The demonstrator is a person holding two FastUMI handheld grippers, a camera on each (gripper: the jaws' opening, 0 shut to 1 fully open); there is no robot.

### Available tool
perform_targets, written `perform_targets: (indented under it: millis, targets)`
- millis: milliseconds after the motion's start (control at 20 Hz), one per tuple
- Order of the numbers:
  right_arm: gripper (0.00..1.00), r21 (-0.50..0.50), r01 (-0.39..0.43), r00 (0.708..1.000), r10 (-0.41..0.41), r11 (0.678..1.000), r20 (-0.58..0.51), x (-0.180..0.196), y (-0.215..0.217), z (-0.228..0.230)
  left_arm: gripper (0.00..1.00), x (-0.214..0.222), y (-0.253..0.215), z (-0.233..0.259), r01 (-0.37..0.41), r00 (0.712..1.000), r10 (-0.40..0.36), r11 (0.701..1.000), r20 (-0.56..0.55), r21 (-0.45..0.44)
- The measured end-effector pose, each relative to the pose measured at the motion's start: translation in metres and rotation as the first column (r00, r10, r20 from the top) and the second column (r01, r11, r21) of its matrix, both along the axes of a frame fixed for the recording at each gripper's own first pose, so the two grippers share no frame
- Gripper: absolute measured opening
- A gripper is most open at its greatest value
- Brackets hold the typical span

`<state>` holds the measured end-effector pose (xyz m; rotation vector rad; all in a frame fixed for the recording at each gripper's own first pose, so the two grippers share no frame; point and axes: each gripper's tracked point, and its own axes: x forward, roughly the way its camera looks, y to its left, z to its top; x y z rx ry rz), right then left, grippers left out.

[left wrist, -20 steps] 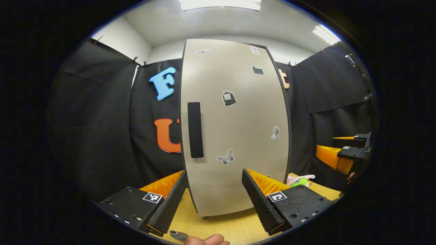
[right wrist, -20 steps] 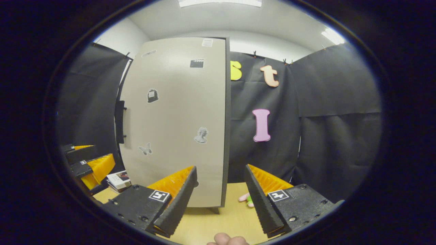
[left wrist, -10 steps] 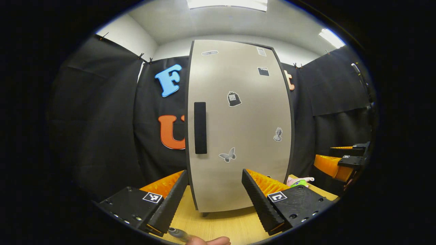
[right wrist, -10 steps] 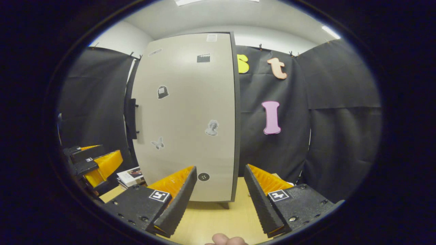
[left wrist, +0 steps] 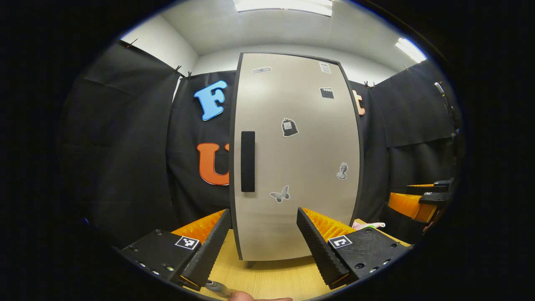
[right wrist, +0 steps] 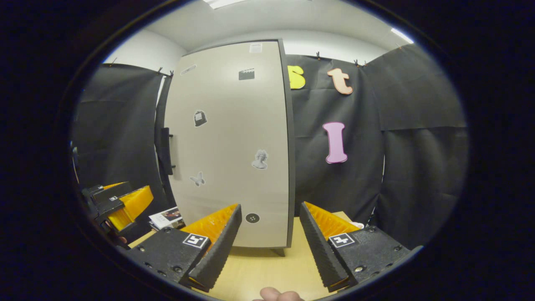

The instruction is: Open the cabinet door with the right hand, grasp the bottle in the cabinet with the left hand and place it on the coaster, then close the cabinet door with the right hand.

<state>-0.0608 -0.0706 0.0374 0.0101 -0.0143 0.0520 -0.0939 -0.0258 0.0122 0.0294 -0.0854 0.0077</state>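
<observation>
Both gripper views face the cabinet door [left wrist: 292,159] [right wrist: 230,146] from nearby.

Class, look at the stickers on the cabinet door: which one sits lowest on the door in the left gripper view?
The butterfly sticker. It sits below the bag-shaped sticker and the bust sticker, level with the bottom end of the black handle.

Left tool [left wrist: 263,240] and right tool [right wrist: 269,238], jaws apart.
</observation>
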Motion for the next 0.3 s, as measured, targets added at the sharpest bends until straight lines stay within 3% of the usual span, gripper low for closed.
perform_targets:
  millis: [250, 300]
  targets:
    - [0.9, 0.028, -0.018, 1.0, 0.018, 0.999, 0.005, 0.0035, 0.0063, 0.002, 0.96, 0.0053, 0.0086, 0.001, -0.004, 1.0, 0.004, 1.0, 0.006, -0.012]
    - [0.9, 0.031, -0.017, 1.0, 0.017, 0.999, 0.005, 0.0045, 0.0069, 0.0026, 1.0, 0.0064, 0.0113, 0.0012, -0.009, 1.0, 0.009, 1.0, 0.007, -0.012]
